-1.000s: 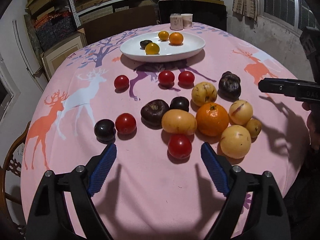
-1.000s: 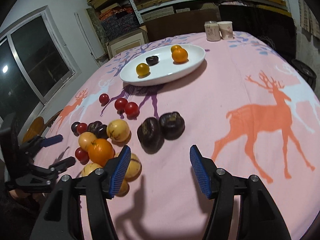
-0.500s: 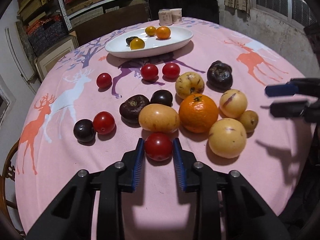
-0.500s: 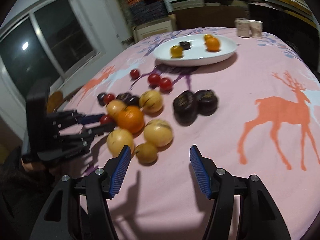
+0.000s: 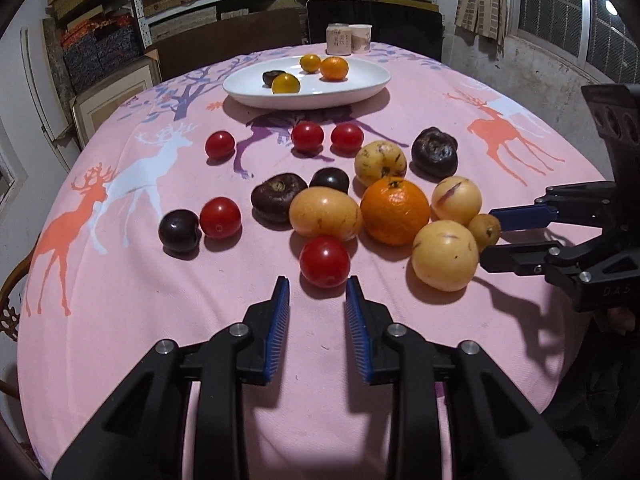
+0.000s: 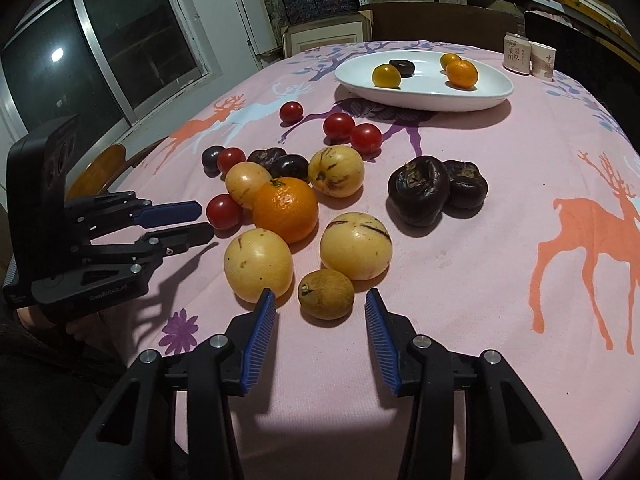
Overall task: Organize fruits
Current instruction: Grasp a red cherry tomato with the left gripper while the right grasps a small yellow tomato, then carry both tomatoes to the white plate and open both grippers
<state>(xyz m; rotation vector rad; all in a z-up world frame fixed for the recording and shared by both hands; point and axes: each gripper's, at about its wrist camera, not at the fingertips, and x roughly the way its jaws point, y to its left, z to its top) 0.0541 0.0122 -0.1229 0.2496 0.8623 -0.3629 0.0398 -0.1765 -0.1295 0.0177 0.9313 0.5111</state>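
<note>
My left gripper [image 5: 318, 302] is closed around a red tomato [image 5: 325, 261] at the centre of the left view, low on the pink cloth [image 5: 140, 280]. The blue pads sit at the tomato's near flanks, only the tips reaching it, so I judge the hold shallow. From the right view the same tomato [image 6: 224, 211] shows at the tips of those fingers, left of centre.

My right gripper [image 6: 320, 304] has just been closing, and a small brown fruit [image 6: 326, 294] lies between its pads, lower centre of that view. Gaps show on both sides, so the pads do not press it yet.

What could go wrong: the tomato is round and smooth, and gripped at the tips it could squirt forward into the yellow fruit [image 5: 325, 218] and orange [image 5: 394, 210] just behind it. On the right, the left pad tip is just beside a big yellow fruit [image 6: 258, 266]; closing further could nudge it. Another yellow fruit [image 6: 355, 246] sits just behind the brown one, so a push forward would bump that.

The white plate [image 5: 360, 88], already holding a few fruits, lies at the upper centre of the left view, well apart from both grippers. Two cups [image 5: 350, 38] stand beyond it.
</note>
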